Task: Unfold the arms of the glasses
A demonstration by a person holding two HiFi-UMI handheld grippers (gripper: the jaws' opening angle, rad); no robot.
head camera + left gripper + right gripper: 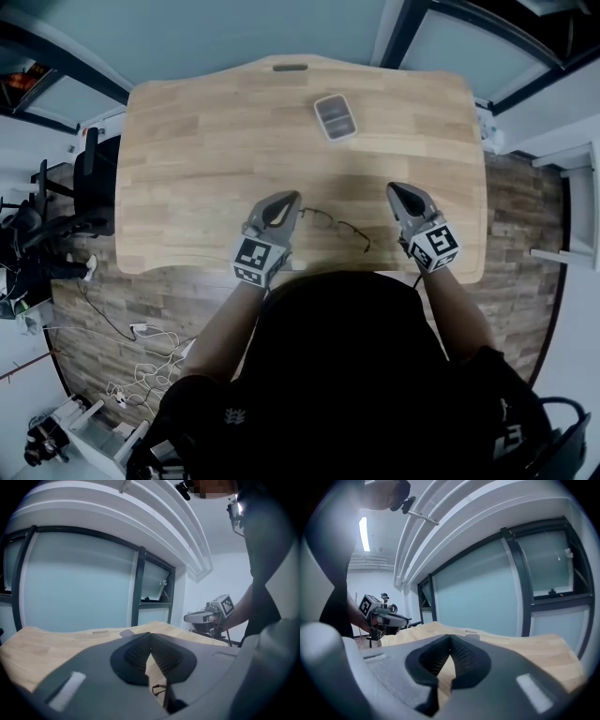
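Thin wire-framed glasses [336, 226] lie on the wooden table [187, 159] near its front edge, between my two grippers. The left gripper [292, 197] is right at the glasses' left end, its jaws shut. In the left gripper view the pads [140, 651] meet at the tip with nothing showing between them. A bit of the glasses [159, 689] shows through the gap lower down. My right gripper [394, 187] hovers to the right of the glasses, apart from them. Its jaws [450, 637] look shut and empty.
A grey glasses case [335, 116] lies toward the table's far edge, beyond both grippers. A dark chair [89, 183] stands at the table's left side, with cables [150, 361] on the floor. Glass panels stand behind the table.
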